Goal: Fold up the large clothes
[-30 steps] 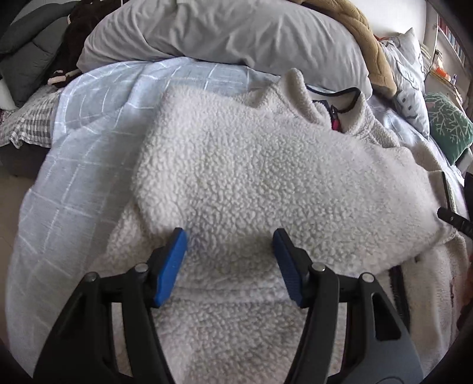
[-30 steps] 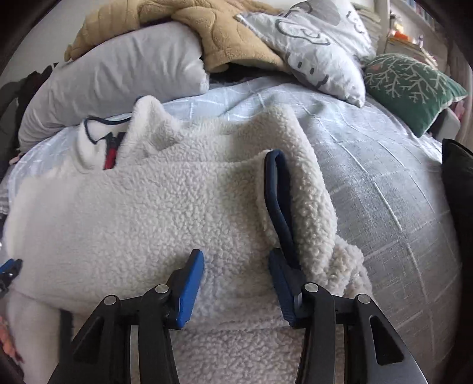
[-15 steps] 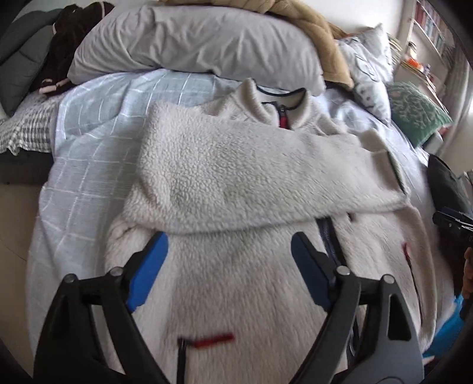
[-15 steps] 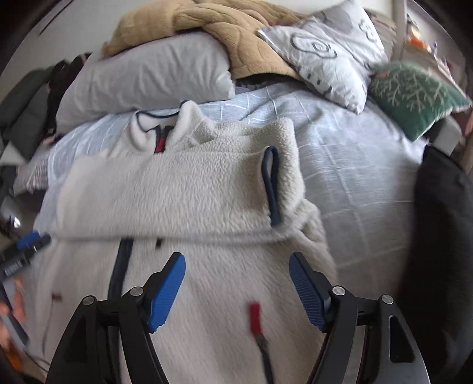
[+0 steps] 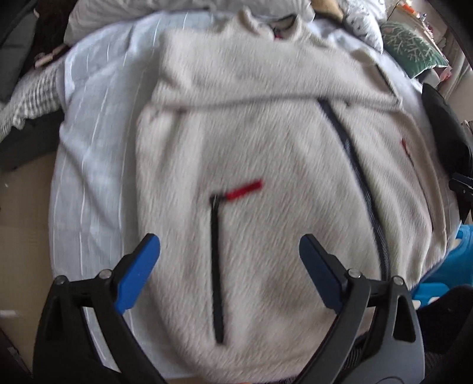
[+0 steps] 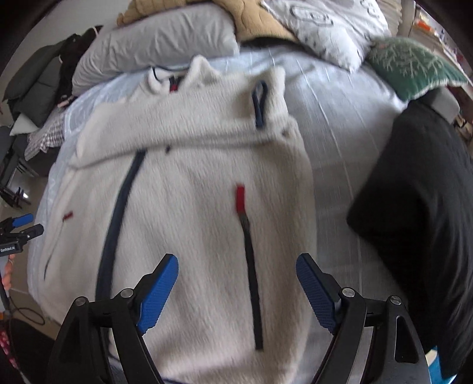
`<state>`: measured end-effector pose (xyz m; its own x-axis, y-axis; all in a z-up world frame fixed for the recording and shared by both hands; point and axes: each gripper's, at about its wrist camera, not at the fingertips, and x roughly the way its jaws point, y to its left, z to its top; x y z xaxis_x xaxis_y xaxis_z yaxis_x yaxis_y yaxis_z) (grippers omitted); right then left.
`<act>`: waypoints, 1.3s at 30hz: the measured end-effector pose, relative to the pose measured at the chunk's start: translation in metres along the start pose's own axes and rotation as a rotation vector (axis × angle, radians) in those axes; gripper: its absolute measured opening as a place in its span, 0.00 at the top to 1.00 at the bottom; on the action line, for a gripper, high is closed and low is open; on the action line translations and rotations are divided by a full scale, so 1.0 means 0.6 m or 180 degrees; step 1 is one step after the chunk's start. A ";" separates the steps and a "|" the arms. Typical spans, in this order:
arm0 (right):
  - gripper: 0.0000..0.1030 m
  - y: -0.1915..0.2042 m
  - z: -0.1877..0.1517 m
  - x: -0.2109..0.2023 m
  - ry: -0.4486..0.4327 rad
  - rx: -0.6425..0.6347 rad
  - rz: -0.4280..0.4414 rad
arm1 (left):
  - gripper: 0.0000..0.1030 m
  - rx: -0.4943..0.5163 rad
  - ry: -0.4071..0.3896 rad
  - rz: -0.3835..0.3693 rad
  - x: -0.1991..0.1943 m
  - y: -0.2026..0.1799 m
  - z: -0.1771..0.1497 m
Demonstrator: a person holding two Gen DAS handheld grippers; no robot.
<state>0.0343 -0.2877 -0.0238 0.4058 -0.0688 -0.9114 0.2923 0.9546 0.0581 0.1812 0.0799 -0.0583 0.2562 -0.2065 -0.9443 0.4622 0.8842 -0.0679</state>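
A cream fleece jacket [image 5: 266, 141] [image 6: 189, 183] lies front up on the bed, its sleeves folded across the chest. A dark centre zip [image 5: 354, 165] and pocket zips with red pulls [image 6: 240, 196] show on the body. My left gripper [image 5: 229, 245] hovers over the jacket's lower left part. Its jaws are opening, with nothing gripped between the blue pads [image 5: 139, 274]. My right gripper [image 6: 236, 261] hangs over the lower right pocket zip, its jaws also opening and holding nothing. Both views are motion-blurred.
The bed has a pale blue checked sheet [image 5: 88, 153]. At its head lie a grey pillow [image 6: 159, 41], a tan blanket [image 6: 257, 26], a patterned pillow [image 6: 334, 29] and a green cushion [image 6: 414, 68]. A black garment [image 6: 414, 212] lies right of the jacket. Floor [image 5: 23, 224] shows at the left.
Both grippers have let go of the folded sleeve, opened wide and drawn back towards the hem. The jacket's lower body and pocket zips have come into view.
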 end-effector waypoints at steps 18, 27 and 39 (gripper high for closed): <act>0.19 -0.114 -0.096 0.033 0.0757 0.0657 0.0490 | 0.08 -0.0848 0.0686 -0.0779 0.025 0.110 -0.103; 0.25 -0.130 -0.133 0.053 0.1013 0.0802 0.0746 | 0.21 -0.1115 0.0957 -0.1014 0.050 0.163 -0.158; 0.53 -0.104 -0.161 0.093 0.1365 0.0765 0.0859 | 0.37 -0.0880 0.1170 -0.1459 0.066 0.119 -0.194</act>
<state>-0.0446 -0.3231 -0.1176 0.1195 0.3408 -0.9325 0.4365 0.8256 0.3577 0.1258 0.1837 -0.1383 -0.2450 -0.4750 -0.8452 0.2075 0.8259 -0.5243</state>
